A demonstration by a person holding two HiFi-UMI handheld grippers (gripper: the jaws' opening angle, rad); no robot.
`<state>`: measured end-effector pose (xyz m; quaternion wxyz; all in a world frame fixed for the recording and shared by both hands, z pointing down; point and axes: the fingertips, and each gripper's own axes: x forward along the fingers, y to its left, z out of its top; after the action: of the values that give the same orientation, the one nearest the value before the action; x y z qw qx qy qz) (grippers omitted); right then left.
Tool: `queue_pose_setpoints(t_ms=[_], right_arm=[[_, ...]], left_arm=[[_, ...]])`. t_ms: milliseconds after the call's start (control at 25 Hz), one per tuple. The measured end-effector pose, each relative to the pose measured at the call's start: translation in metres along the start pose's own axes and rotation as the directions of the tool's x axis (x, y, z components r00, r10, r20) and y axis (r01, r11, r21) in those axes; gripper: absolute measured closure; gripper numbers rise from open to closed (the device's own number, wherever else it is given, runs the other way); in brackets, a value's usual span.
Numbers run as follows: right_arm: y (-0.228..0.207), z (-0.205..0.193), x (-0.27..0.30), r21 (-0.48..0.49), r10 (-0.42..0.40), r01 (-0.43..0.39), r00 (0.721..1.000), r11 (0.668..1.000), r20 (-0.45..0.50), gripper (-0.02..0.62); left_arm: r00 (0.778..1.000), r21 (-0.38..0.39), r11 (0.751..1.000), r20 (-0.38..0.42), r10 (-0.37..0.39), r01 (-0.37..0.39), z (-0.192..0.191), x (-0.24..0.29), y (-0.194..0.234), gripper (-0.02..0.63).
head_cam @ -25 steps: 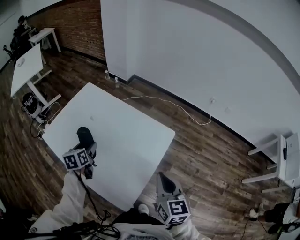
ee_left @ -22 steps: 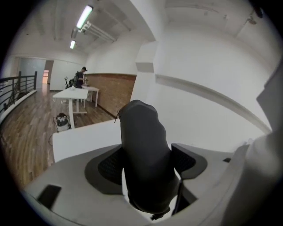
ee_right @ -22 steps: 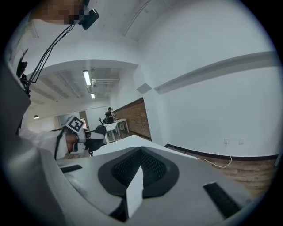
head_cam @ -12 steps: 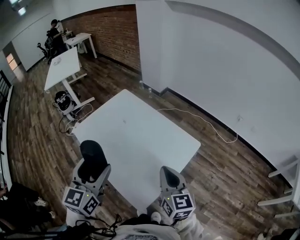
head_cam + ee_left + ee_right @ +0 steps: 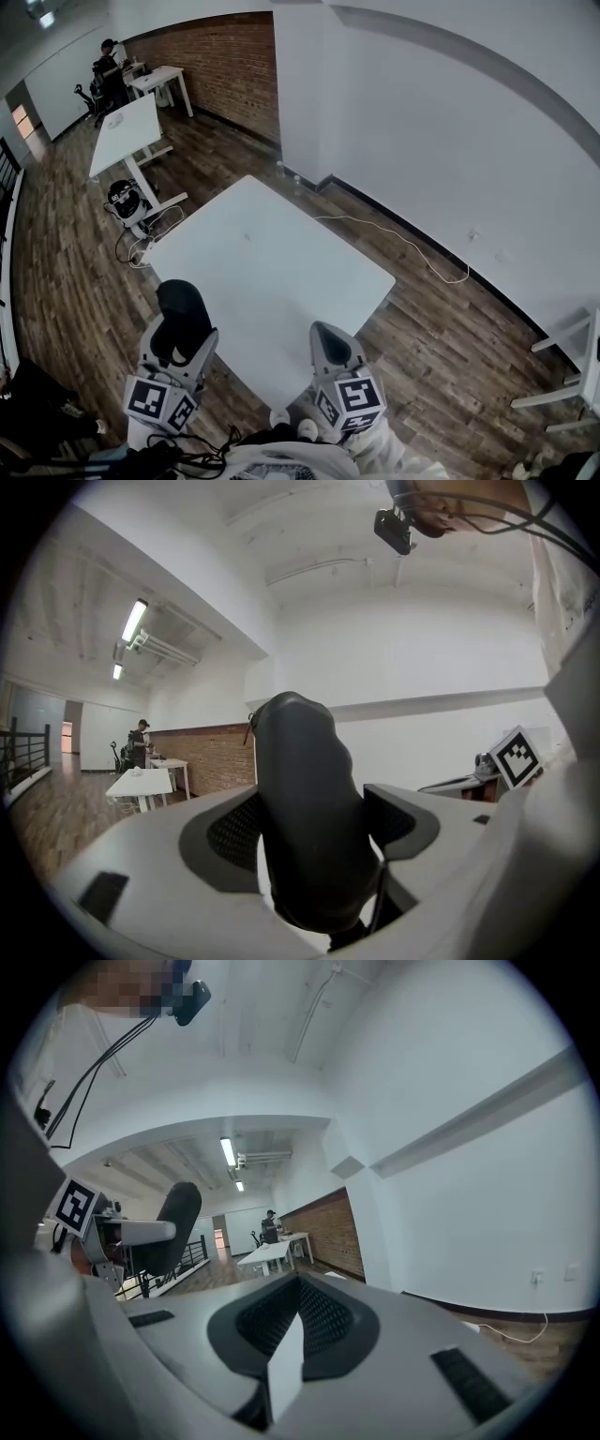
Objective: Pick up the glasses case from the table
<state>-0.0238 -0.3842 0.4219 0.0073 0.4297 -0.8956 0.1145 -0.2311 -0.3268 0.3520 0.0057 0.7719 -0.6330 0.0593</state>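
Note:
The black glasses case is clamped between the jaws of my left gripper, held in the air off the near left corner of the white table. In the left gripper view the case fills the gap between both pads and stands up past them. My right gripper hovers over the table's near edge with its jaws together and nothing in them. The right gripper view shows its pads meeting, and the case off to the left.
A second white desk and a person are at the far left by the brick wall. A white cable lies on the wood floor right of the table. White furniture stands at the right edge.
My left gripper rose off the table top with the case and drew back toward me. The right gripper shifted slightly. The head view swung, so the table sits more central.

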Motion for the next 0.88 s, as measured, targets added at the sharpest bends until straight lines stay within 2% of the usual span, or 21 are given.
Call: queue_pose_setpoints(t_ms=[240,560,880], right_arm=[[0.001,0.004,-0.015,-0.007,-0.009,0.009,1.0,1.0,0.013,0.607],[0.007,0.018,-0.028,-0.037,-0.02,0.022,0.998,0.999,0.061,0.608],[0.009,0.019,-0.031,-0.051,-0.03,0.033,0.997,0.998,0.065,0.607]], left_arm=[[1.0,0.041,0.999,0.026,-0.007,0.006,0.005,-0.007,-0.01,0.261],[0.999,0.036,0.999,0.029,-0.018,0.017,0.008,-0.012,-0.014,0.259],[1.0,0.033,0.999,0.024,-0.02,0.019,0.005,-0.015,-0.011,0.259]])
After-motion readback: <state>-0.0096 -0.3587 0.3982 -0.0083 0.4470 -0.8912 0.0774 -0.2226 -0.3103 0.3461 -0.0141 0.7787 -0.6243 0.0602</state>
